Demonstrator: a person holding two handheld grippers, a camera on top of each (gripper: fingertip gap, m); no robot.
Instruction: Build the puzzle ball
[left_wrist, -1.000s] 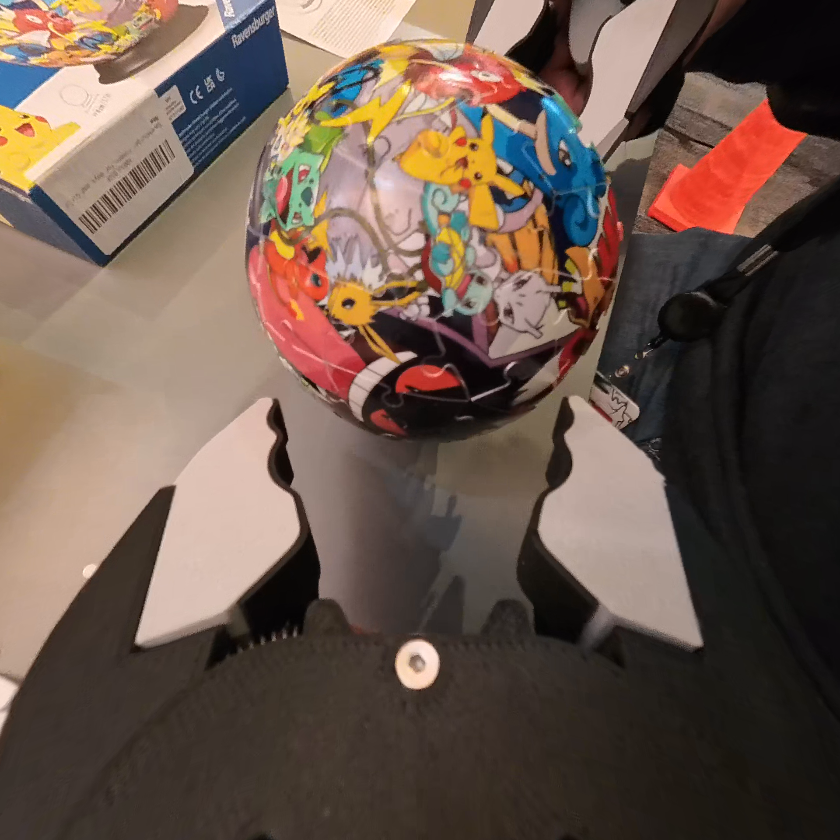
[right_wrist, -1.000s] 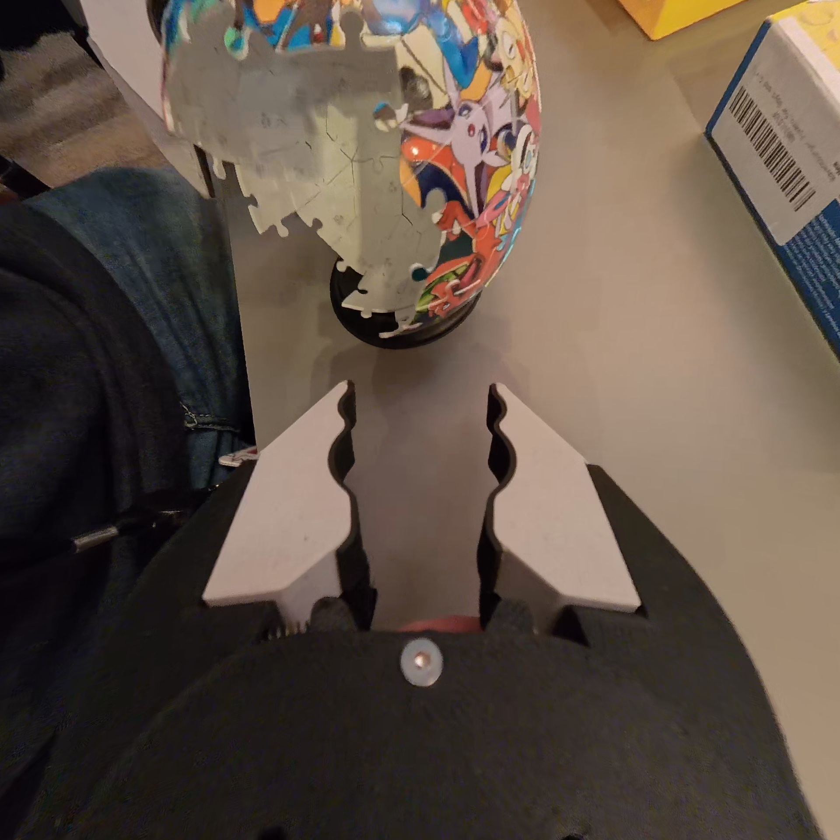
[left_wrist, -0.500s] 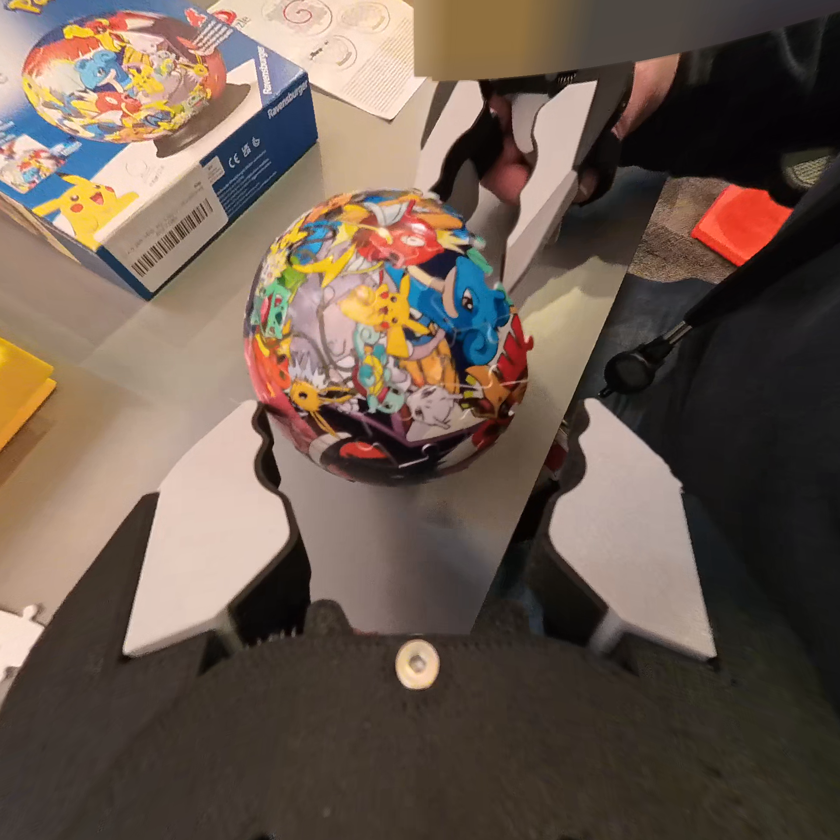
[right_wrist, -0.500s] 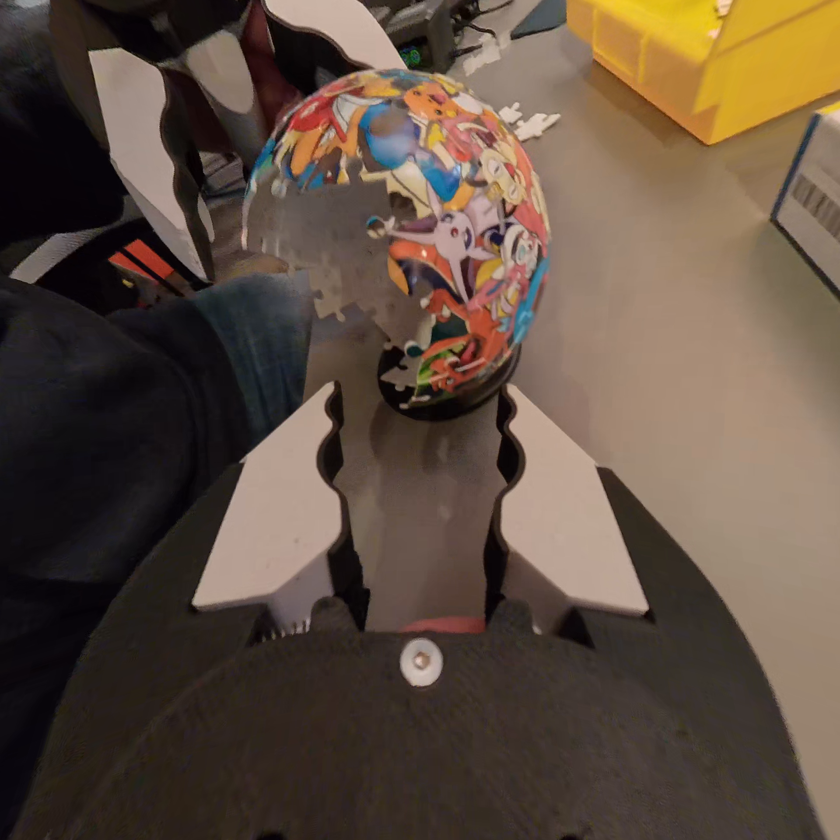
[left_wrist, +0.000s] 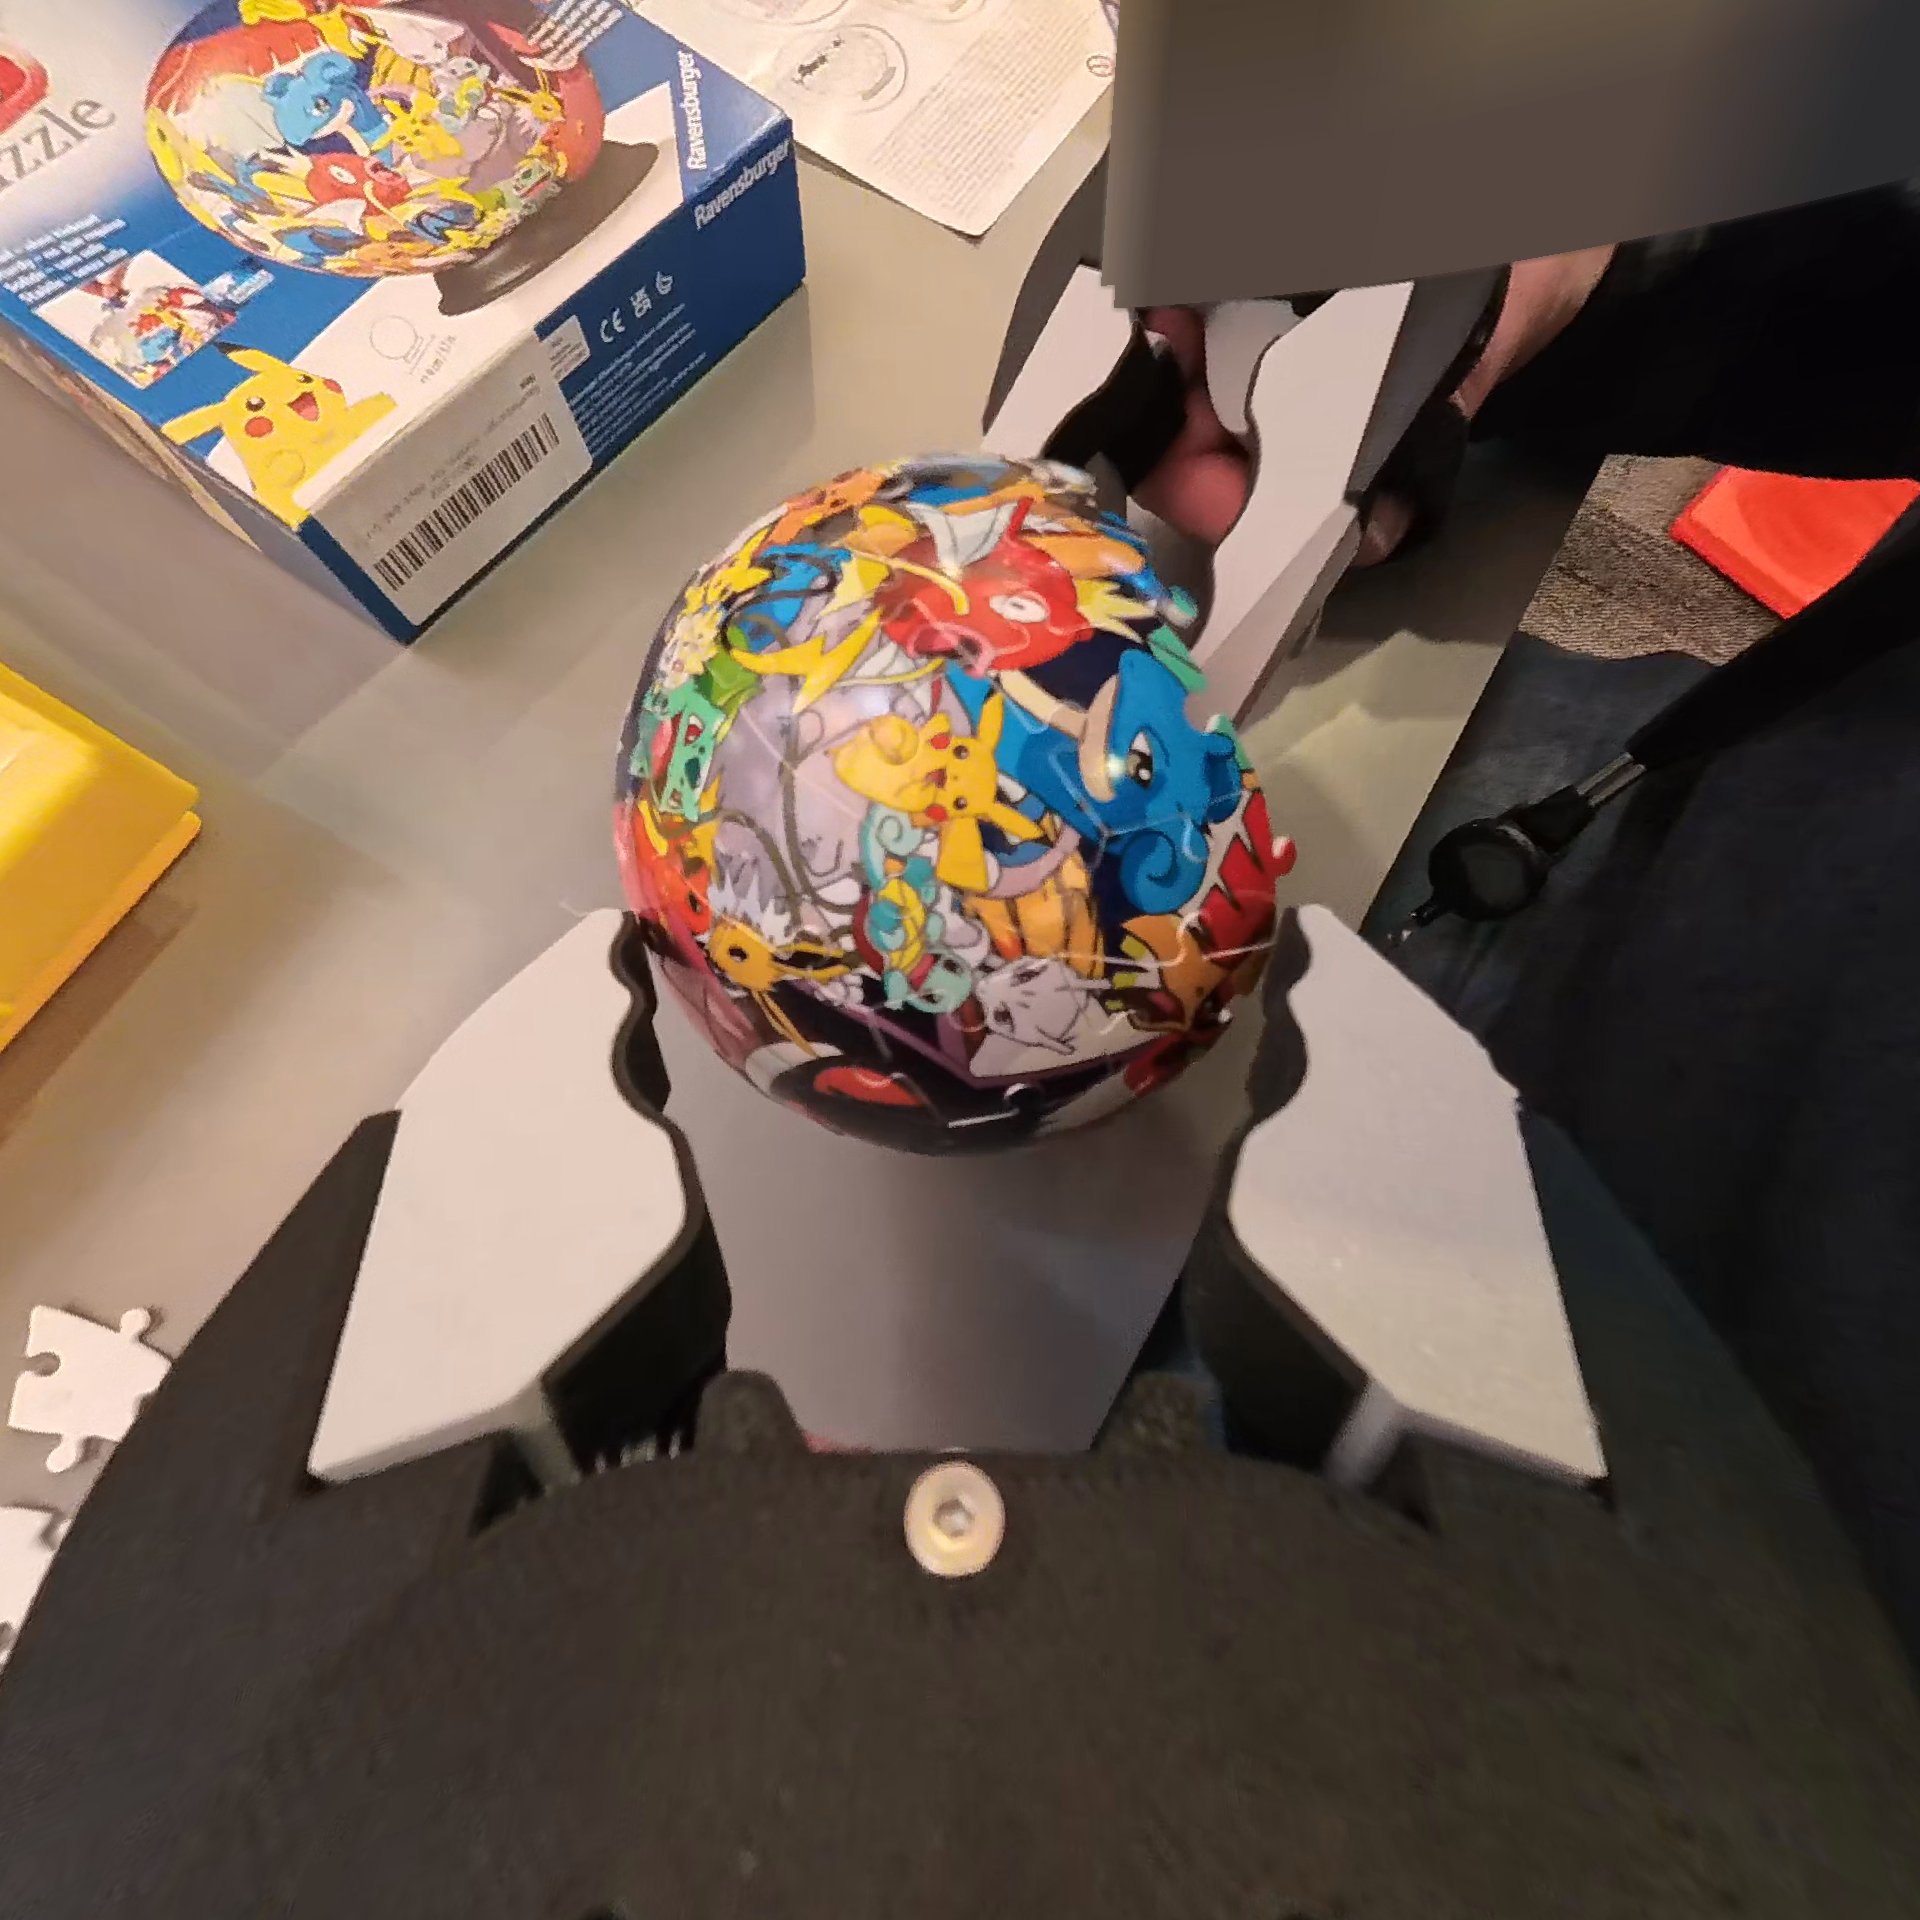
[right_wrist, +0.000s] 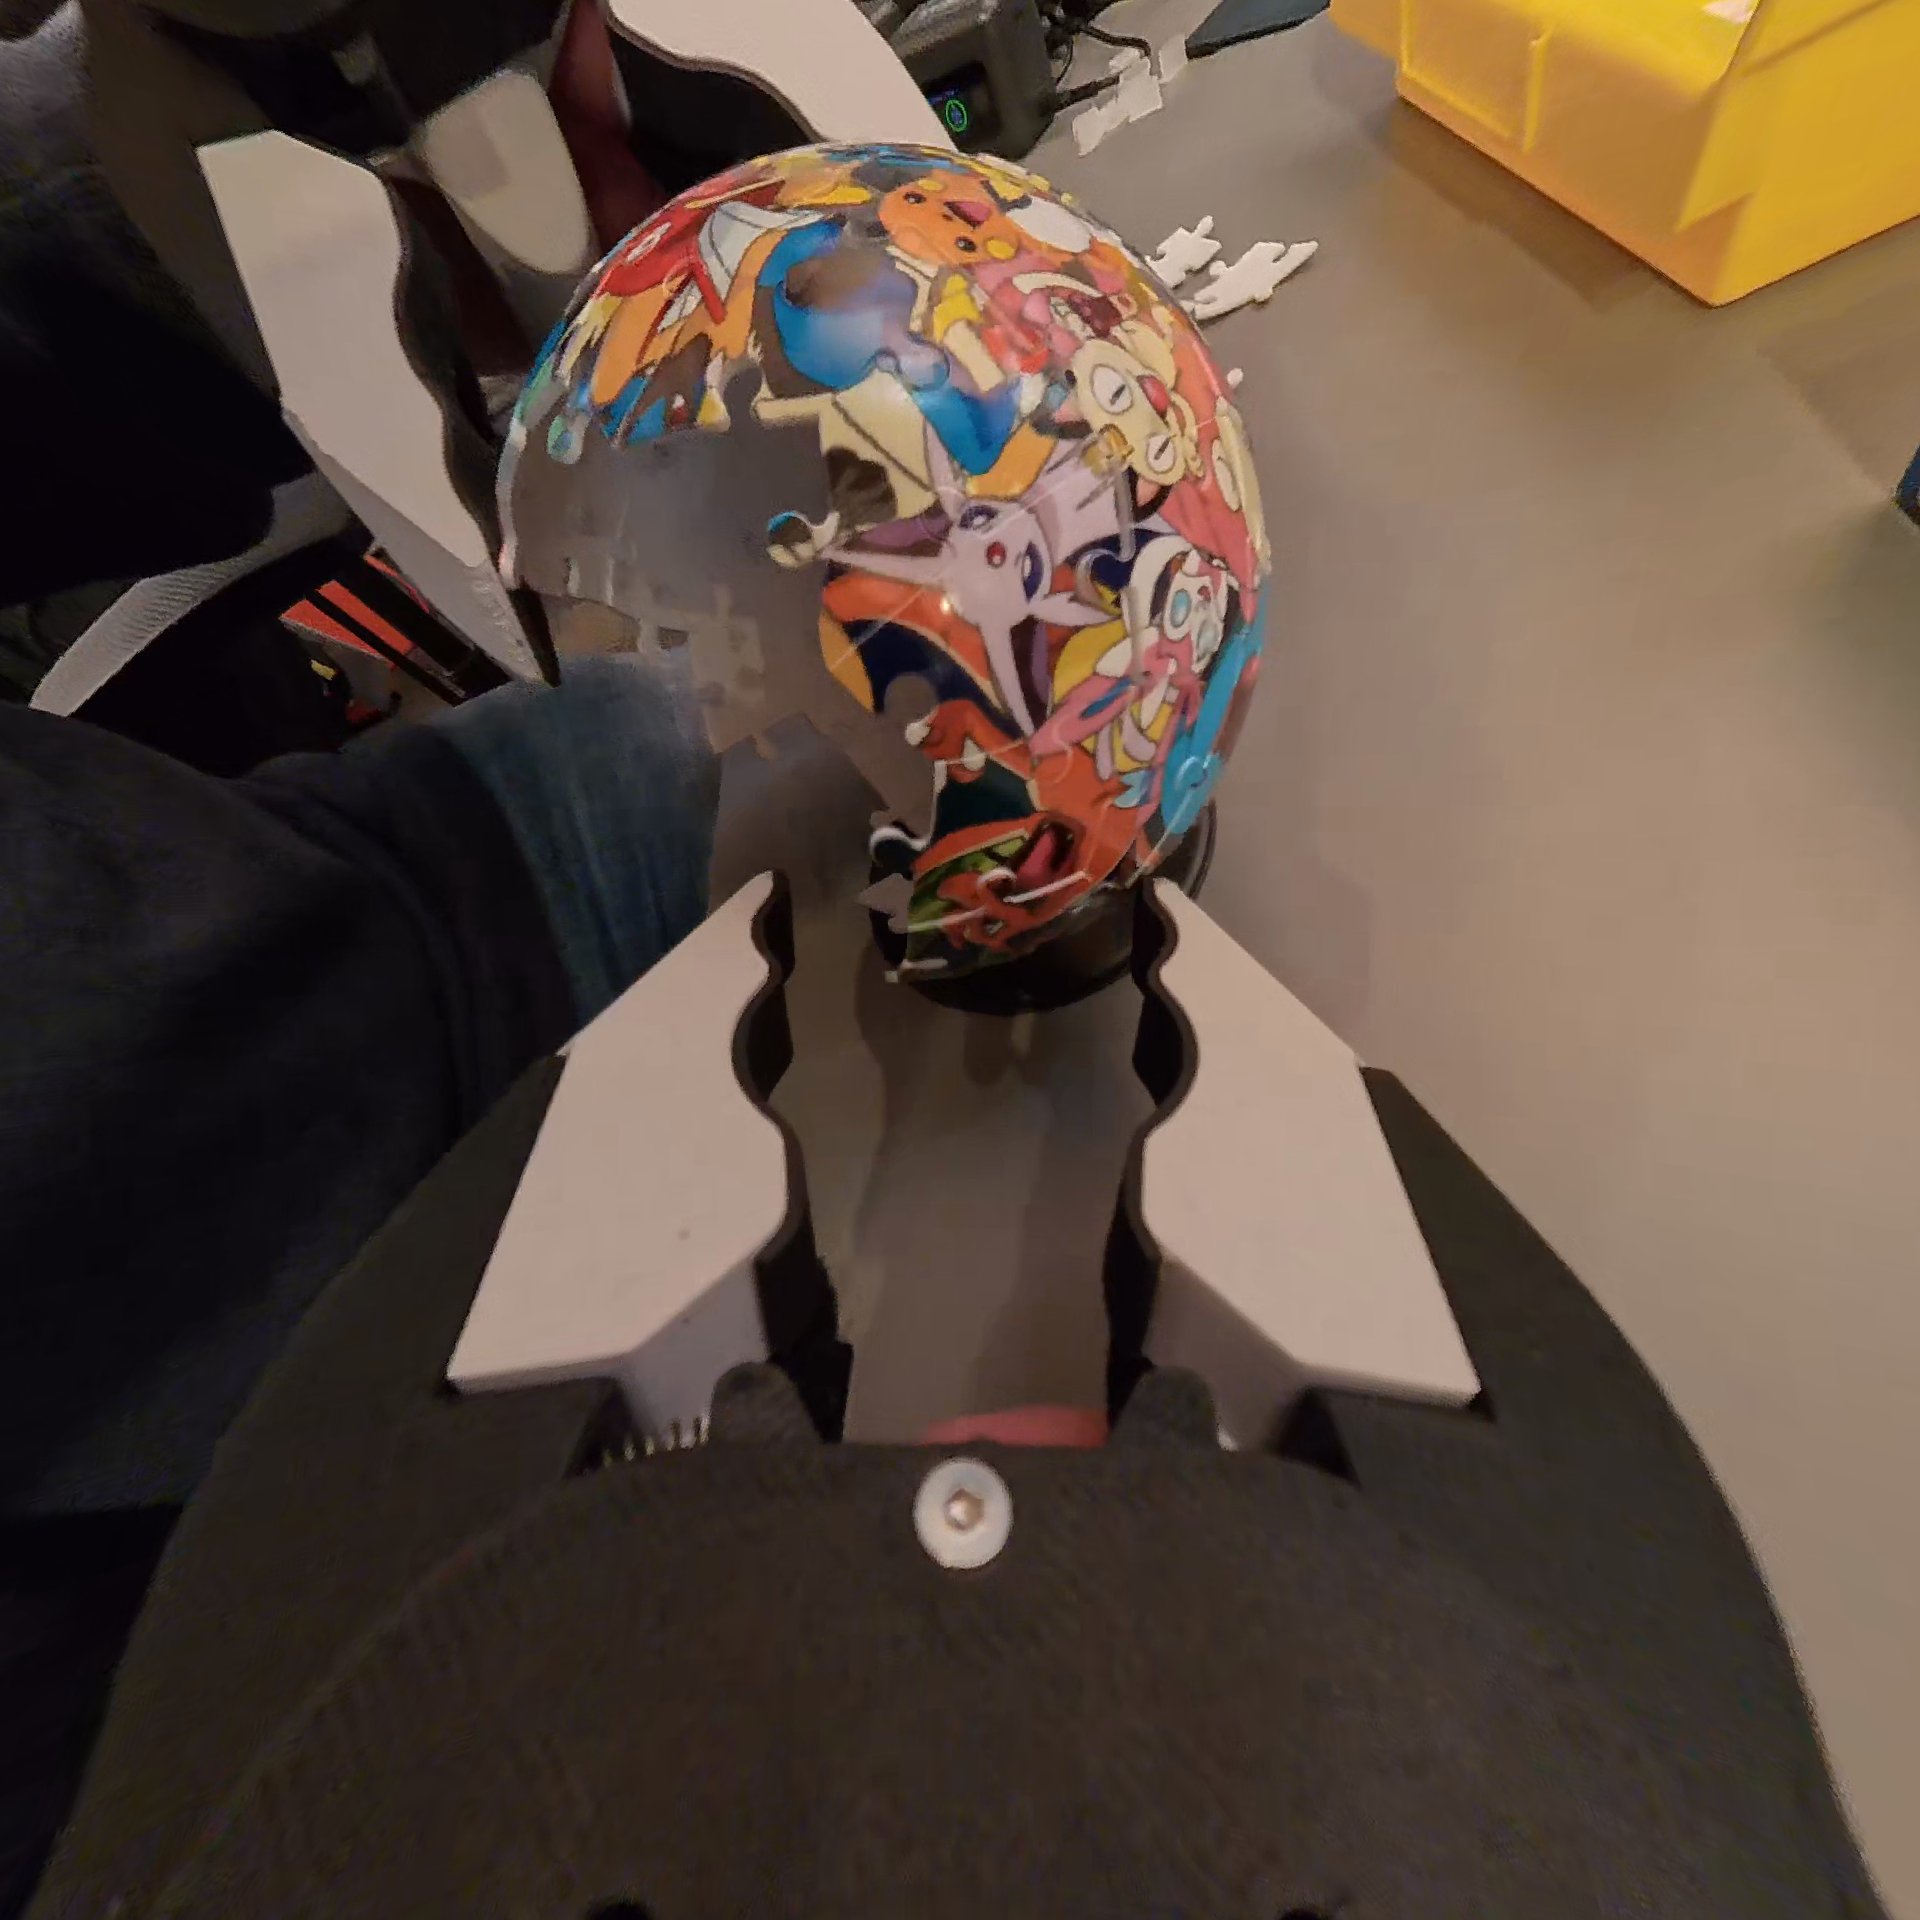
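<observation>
Colours and patterns on the table

Bright cartoon patchwork of yellow, blue, red and orange across the puzzle ball (left_wrist: 951, 821), with plain grey inner faces at its open gap (right_wrist: 665, 551); black stand (right_wrist: 1039, 977); blue box (left_wrist: 405, 260) printed with the same ball; yellow bin (right_wrist: 1662, 135); white loose pieces (left_wrist: 78, 1382); grey tabletop (right_wrist: 1558, 831).

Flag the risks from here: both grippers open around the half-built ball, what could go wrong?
1. The puzzle ball has an unfinished gap with loose jagged edges; a squeeze there could likely buckle or pop pieces.
2. It sits on a small black stand; a sideways push from the open left gripper or right gripper may tip it off.
3. It stands close to the table edge, so a knock could send it over.
</observation>
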